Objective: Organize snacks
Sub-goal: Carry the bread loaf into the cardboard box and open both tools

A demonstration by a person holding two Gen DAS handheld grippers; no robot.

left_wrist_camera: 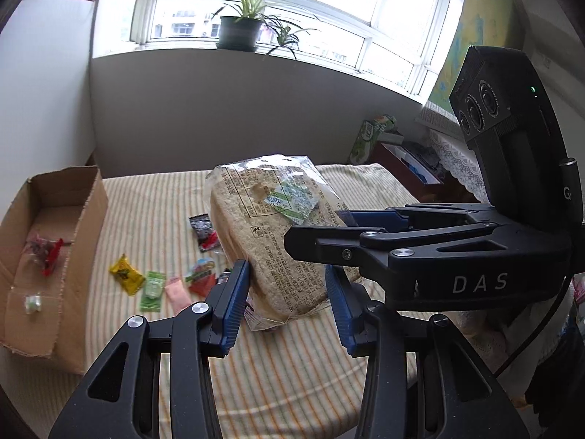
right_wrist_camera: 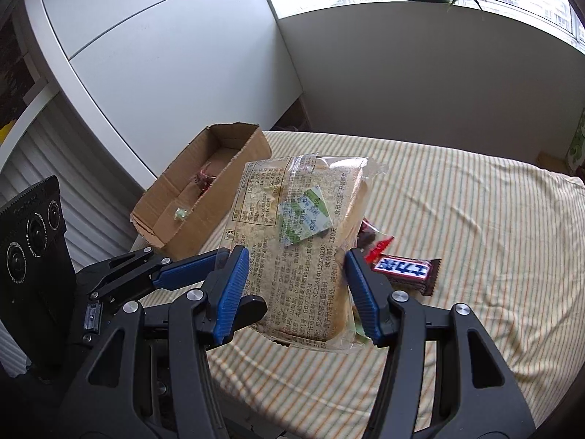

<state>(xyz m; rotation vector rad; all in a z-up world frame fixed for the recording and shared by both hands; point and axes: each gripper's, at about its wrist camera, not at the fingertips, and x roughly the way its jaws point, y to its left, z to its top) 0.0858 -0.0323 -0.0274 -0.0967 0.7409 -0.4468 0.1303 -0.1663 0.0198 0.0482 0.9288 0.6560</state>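
Over the striped bed [right_wrist_camera: 457, 219], a bagged bread loaf [right_wrist_camera: 292, 252] is gripped by both tools, left tool [left_wrist_camera: 289, 292] and right tool [right_wrist_camera: 292, 289], with few snacks boxed in the cardboard box [right_wrist_camera: 219, 197] and most wrapped snacks [left_wrist_camera: 153, 285] left.

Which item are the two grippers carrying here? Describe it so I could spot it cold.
Above the striped bedcover, right of the cardboard box, both grippers clamp a clear-wrapped bread loaf. It is far bigger than the small sweets and the chocolate bar lying below.
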